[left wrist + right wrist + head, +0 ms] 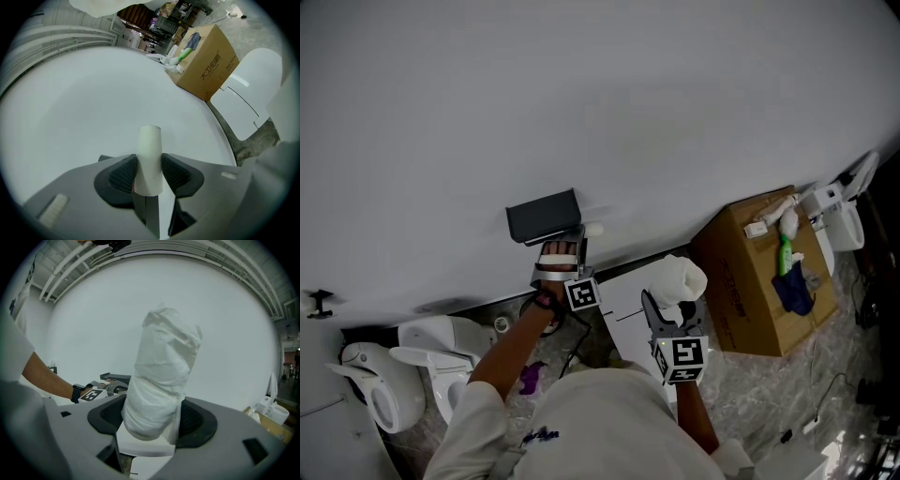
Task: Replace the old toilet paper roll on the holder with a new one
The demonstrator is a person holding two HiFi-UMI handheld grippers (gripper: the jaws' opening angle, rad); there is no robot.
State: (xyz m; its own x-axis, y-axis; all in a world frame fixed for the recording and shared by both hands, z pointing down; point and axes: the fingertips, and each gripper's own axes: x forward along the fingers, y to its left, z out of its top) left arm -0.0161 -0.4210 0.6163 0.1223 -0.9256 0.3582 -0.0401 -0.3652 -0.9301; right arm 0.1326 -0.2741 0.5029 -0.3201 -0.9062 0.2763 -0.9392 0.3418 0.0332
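Observation:
A black holder (pixel 542 216) is fixed to the white wall. Just to its right, my left gripper (pixel 579 240) is shut on a bare cardboard tube (pixel 593 229). In the left gripper view the tube (pixel 149 159) stands upright between the two pads, pressed from both sides, with my left gripper (pixel 149 177) around its lower half. Lower right, my right gripper (pixel 673 314) is shut on a full white toilet paper roll (pixel 677 278), away from the wall. The roll (pixel 161 376) fills the jaws of my right gripper (pixel 154 420); the holder (pixel 115 377) shows beyond it at the left.
A cardboard box (pixel 759 281) with a green bottle and a blue cloth on top stands at the right by the wall. White toilets (pixel 412 366) sit at the lower left. A white panel (pixel 628 305) lies on the floor below the holder.

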